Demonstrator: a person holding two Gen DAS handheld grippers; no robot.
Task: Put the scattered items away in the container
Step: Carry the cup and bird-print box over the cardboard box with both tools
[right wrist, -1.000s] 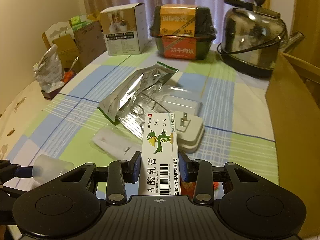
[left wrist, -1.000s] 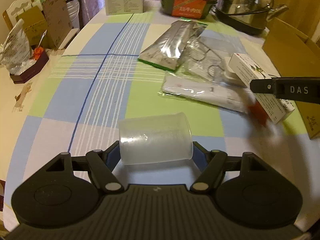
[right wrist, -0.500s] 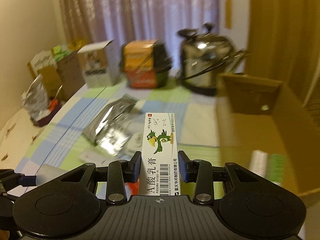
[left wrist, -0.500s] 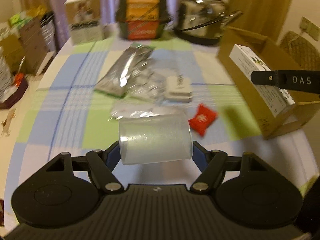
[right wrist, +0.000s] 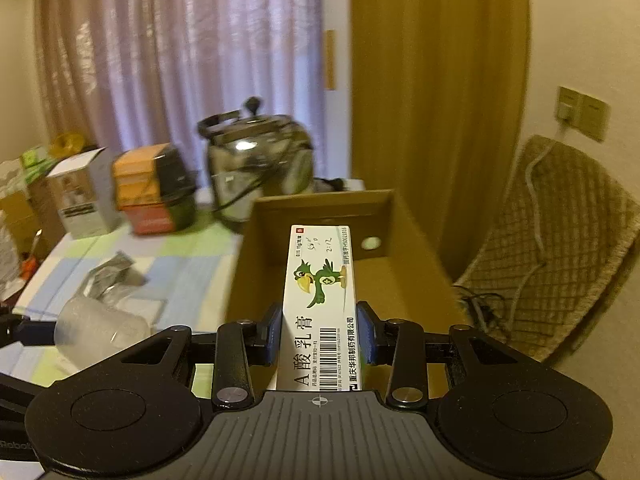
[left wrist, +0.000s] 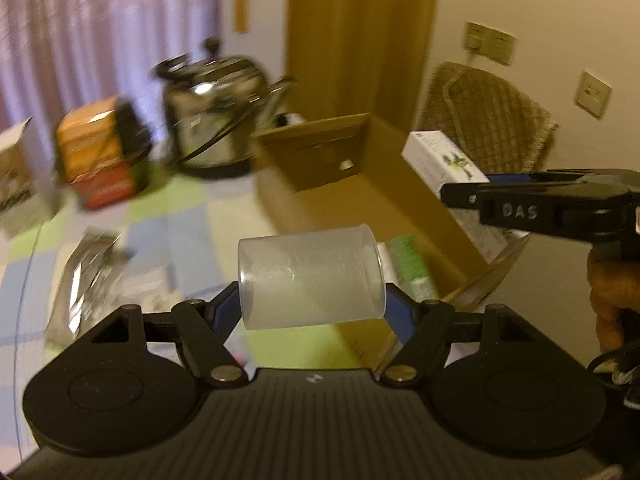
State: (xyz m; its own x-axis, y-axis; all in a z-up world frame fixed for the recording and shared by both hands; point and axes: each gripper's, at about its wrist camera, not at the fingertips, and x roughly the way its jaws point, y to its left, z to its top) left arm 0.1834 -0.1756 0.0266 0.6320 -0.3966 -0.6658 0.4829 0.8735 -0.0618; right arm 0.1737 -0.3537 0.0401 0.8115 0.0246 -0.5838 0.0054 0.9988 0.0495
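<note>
Cardboard box [left wrist: 404, 184] holds a green packet [left wrist: 412, 264]; right tongs [right wrist: 320, 332] grip ointment carton [right wrist: 322, 304].

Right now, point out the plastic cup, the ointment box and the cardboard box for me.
plastic cup [left wrist: 312, 280]: left wrist view, middle of its frosted side wall.
ointment box [right wrist: 320, 304]: right wrist view, printed top face below the green bird.
cardboard box [right wrist: 320, 210]: right wrist view, inner face of its far wall.

Dim, warm yellowish indoor light; backgrounds smeared by motion blur, fisheye bending and dark vignetted corners.
</note>
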